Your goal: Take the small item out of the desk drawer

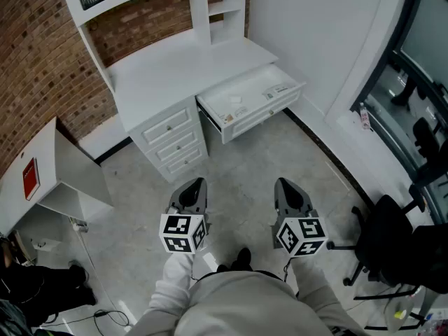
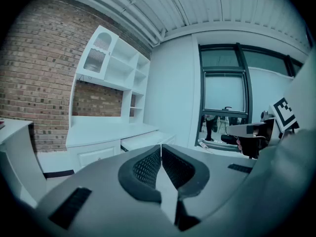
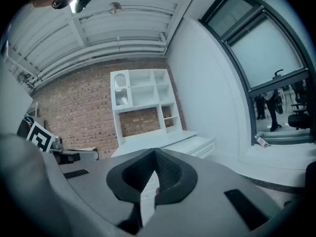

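Nothing legible is showing in any view. A red panel [image 1: 30, 178] on the white slanted cabinet [image 1: 66, 166] at the left is carrying a pale mark too small to read. A printed slip [image 1: 278, 89] is lying in the open desk drawer [image 1: 262, 113], its print blurred. Black-and-white square markers are facing up on the cubes of the left hand-held gripper [image 1: 197, 183] and the right hand-held gripper [image 1: 283, 183]; these are patterns, not letters or numbers.
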{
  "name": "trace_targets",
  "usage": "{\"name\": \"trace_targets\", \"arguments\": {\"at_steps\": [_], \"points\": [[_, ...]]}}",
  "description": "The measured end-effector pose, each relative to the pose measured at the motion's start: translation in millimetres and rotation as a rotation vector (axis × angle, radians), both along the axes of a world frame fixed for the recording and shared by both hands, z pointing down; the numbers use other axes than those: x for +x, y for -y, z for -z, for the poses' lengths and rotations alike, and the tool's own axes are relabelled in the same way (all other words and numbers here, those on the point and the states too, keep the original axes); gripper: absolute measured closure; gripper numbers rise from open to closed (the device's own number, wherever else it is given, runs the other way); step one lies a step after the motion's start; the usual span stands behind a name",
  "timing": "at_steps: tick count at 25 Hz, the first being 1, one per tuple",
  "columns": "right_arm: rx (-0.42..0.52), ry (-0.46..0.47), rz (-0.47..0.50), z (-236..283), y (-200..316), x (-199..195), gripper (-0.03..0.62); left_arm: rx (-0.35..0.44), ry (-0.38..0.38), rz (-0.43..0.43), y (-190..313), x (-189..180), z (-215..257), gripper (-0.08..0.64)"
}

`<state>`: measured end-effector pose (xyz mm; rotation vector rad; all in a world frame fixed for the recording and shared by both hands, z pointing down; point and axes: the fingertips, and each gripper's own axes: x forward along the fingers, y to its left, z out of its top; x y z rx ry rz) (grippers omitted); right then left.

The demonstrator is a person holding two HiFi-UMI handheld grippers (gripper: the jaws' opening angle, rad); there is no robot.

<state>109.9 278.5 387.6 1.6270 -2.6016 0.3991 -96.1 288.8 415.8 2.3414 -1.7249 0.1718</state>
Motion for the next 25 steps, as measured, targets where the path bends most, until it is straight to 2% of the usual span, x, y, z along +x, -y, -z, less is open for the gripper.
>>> {"name": "trace_targets", "arguments": {"at_steps": [15, 21, 25], "points": [[0.001, 0.054, 0.023, 3, 9, 30, 0.565, 0.042, 0.059, 0.013, 12, 24, 8, 0.536], [-0.006, 0.044, 0.012, -1, 12, 38, 0.565, 0.063, 0.069, 0.02, 16, 29, 15, 0.535], [-0.039, 0.078, 0.024, -8, 13, 40, 0.565, 0.049, 0.077, 0.025, 21, 30, 11, 0.534]]}}
